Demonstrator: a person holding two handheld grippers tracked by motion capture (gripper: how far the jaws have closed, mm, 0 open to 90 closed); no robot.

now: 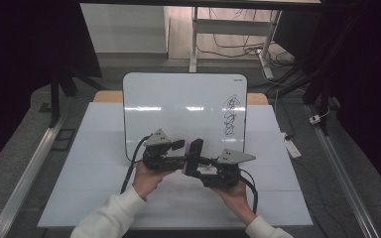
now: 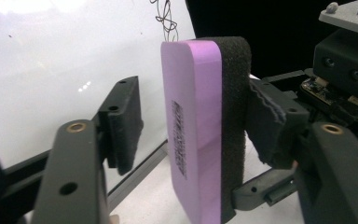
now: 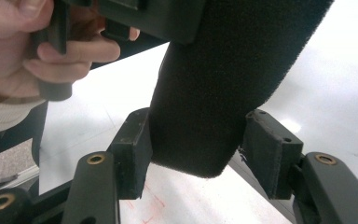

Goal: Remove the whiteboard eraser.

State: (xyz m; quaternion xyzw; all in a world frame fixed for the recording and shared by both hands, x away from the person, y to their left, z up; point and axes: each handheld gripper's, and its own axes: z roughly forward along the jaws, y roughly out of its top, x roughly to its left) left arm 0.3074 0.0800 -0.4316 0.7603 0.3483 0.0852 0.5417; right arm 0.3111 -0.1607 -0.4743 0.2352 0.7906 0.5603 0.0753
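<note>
Eraser: purple-backed with black felt, upright between the two grippers, at 6 o'clock of the whiteboard.
Left gripper: jaws parted, one pad clear of the purple face.
Right gripper: jaws closed on the eraser's edges.
Bench: white.

I see an eraser with a purple back carrying a small black printed label and a black felt face, a white board with black scribbles, black grippers, white sleeves.
</note>
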